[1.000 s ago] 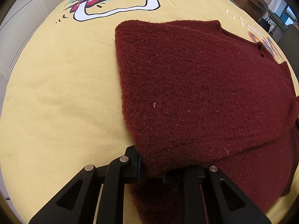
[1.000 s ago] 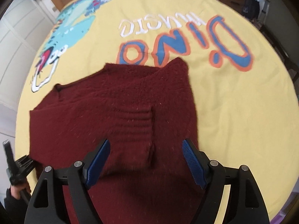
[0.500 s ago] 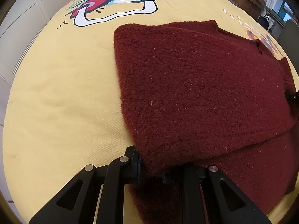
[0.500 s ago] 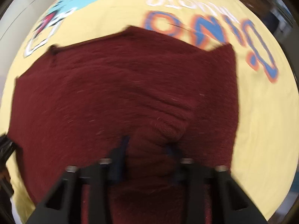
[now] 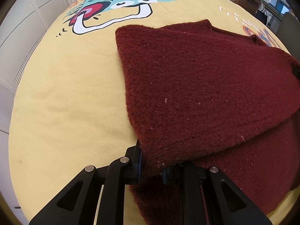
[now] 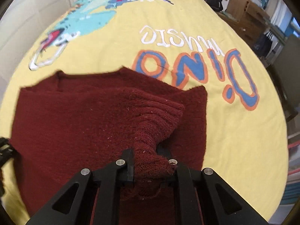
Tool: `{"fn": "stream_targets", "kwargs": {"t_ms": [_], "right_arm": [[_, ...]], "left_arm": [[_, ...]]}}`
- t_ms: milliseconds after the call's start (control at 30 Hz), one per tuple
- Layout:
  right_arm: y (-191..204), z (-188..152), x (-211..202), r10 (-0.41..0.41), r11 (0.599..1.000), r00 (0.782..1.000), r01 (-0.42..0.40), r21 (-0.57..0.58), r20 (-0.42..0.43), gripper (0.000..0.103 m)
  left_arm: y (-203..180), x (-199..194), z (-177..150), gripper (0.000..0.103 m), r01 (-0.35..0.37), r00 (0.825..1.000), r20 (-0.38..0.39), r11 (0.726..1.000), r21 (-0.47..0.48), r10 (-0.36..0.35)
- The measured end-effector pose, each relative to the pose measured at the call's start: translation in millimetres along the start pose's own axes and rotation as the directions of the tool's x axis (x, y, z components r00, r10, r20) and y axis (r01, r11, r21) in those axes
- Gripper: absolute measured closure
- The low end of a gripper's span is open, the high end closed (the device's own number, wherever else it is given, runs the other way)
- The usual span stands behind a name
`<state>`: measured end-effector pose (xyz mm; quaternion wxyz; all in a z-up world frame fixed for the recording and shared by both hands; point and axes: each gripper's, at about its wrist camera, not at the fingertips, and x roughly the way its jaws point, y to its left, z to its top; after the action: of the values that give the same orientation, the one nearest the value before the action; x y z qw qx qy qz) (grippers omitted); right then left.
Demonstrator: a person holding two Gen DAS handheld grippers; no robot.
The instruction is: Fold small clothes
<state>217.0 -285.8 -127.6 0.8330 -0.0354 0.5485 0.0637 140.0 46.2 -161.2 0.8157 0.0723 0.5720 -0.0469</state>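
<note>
both tools pinch sweater [image 5: 196, 86] edges: left tool [image 5: 151, 166], right tool [image 6: 150, 163]; bedspread [image 5: 65, 93] around.

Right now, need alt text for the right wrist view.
The right hand-held gripper is shut on a bunched, ribbed fold of a dark red sweater, lifting it off the rest of the garment. The sweater lies on a yellow bedspread printed with a dinosaur and "Dino music" lettering.

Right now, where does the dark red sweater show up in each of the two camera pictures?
Left wrist view: sweater fills centre and right, pinched at bottom.
Right wrist view: sweater fills lower left and centre, ribbed part pinched.
Shared landmark: yellow dinosaur bedspread.
</note>
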Motion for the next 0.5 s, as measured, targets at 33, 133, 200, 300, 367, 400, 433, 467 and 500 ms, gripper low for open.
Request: {"fn": "stream_targets", "kwargs": {"t_ms": [33, 133, 200, 300, 367, 400, 433, 467, 500], "right_arm": [[3, -3, 7, -0.019, 1.000, 1.000, 0.019, -0.011, -0.008, 0.090], [9, -14, 33, -0.075, 0.996, 0.996, 0.072, -0.056, -0.039, 0.090], [16, -19, 36, -0.099, 0.993, 0.995, 0.098, -0.073, -0.015, 0.089], [13, -22, 31, -0.083, 0.995, 0.996, 0.082, -0.055, -0.012, 0.086], [7, -21, 27, -0.050, 0.999, 0.999, 0.050, -0.018, -0.015, 0.079], [5, -21, 26, -0.049, 0.999, 0.999, 0.049, -0.005, -0.010, 0.075], [2, -21, 22, -0.048, 0.999, 0.999, 0.048, 0.006, -0.001, 0.071], [0, -22, 17, -0.044, 0.999, 0.999, 0.044, 0.015, 0.009, 0.066], [-4, -21, 13, -0.043, 0.999, 0.999, 0.043, 0.022, 0.019, 0.062]], "left_arm": [[0, 1, 1, 0.090, 0.000, 1.000, -0.003, 1.000, -0.002, 0.000], [1, 5, 0, 0.090, -0.001, 1.000, 0.000, 1.000, -0.014, 0.001], [2, 4, 1, 0.089, -0.001, 1.000, 0.005, 1.000, -0.020, 0.001], [-1, 2, 0, 0.087, -0.009, 1.000, 0.015, 1.000, -0.018, 0.009], [-3, -1, 1, 0.086, -0.019, 1.000, 0.013, 1.000, -0.020, 0.019], [-3, -2, 1, 0.085, -0.024, 1.000, 0.009, 0.999, -0.025, 0.024], [-3, -4, 1, 0.082, -0.026, 1.000, 0.002, 0.999, -0.031, 0.026], [-3, -7, 2, 0.080, -0.026, 1.000, -0.003, 0.999, -0.037, 0.025], [-2, -12, 2, 0.073, -0.025, 1.000, -0.007, 0.999, -0.048, 0.024]]}}
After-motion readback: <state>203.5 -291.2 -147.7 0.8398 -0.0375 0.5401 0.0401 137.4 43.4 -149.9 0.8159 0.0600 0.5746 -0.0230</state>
